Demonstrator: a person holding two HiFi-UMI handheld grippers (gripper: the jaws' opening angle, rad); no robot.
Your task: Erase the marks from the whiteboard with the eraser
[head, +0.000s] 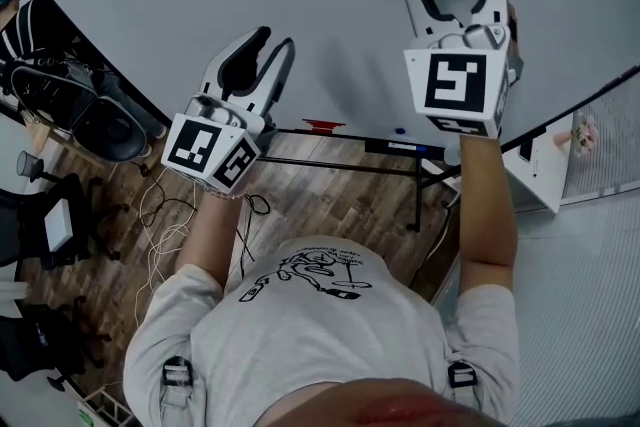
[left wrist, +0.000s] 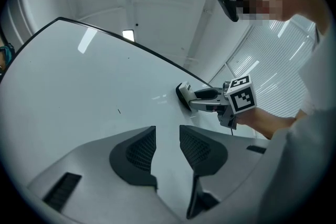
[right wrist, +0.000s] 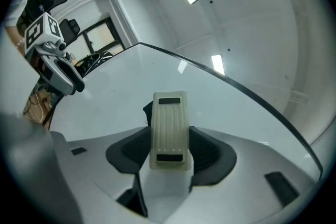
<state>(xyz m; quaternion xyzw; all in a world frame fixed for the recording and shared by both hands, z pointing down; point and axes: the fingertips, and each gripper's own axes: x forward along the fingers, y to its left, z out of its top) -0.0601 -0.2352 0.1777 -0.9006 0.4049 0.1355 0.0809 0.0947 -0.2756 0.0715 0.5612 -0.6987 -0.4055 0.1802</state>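
Cream ribbed plastic, the eraser (right wrist: 169,113) should handle light and stiff, clamped by its long sides in my right gripper (right wrist: 169,140); my left gripper (left wrist: 168,147) stands open, empty.

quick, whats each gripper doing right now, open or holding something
left gripper: open, nothing between its jaws
right gripper: closed on the eraser

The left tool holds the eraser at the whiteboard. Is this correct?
No. The right tool holds the eraser at the whiteboard, as the right gripper view shows. The left tool is open and empty.
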